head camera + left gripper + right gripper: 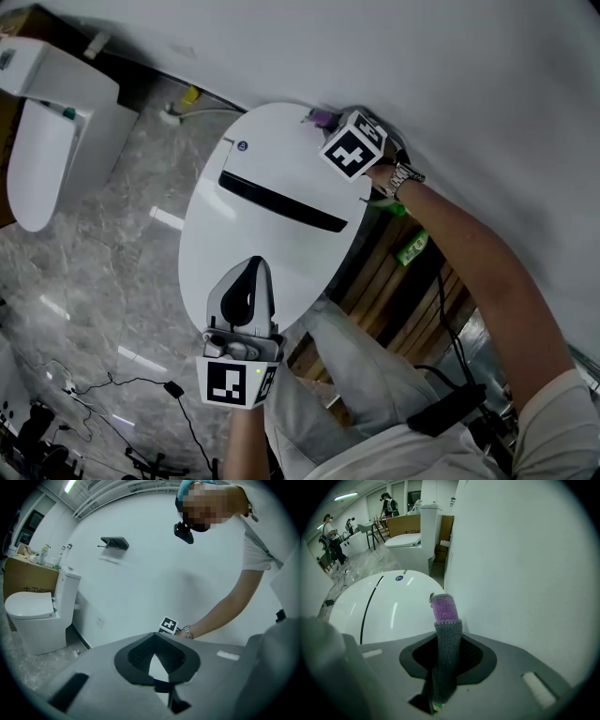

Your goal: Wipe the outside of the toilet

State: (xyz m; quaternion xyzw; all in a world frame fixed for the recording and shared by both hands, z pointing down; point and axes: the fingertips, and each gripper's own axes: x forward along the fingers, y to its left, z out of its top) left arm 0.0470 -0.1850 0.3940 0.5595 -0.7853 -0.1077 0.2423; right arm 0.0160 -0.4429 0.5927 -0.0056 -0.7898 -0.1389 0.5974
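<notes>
At the back of the toilet (272,169), close against the white wall (487,66), the right gripper (323,119) has its fingers clamped on a rolled grey and purple cloth (444,609). The cloth's purple end pokes out beyond the fingertips. It sits just beside the rear edge of the closed white lid, but no view makes plain whether it is pressing on the surface.

The left gripper (251,267) hovers over the front of the lid. Its fingers are drawn close together with nothing between them, and its own view looks up at the wall and the person's reaching arm.

The toilet stands on a grey marbled floor (103,281), and a second toilet (47,122) stands well apart near the same wall.

As a judgement, the wiping seems to be at the back of the lid near the wall. The glossy lid shows no streaks or damp patches, so how much of it has been gone over cannot be told. The sides of the bowl, the front rim and the base near the floor would all be left to do, and neither gripper is anywhere near them now.
</notes>
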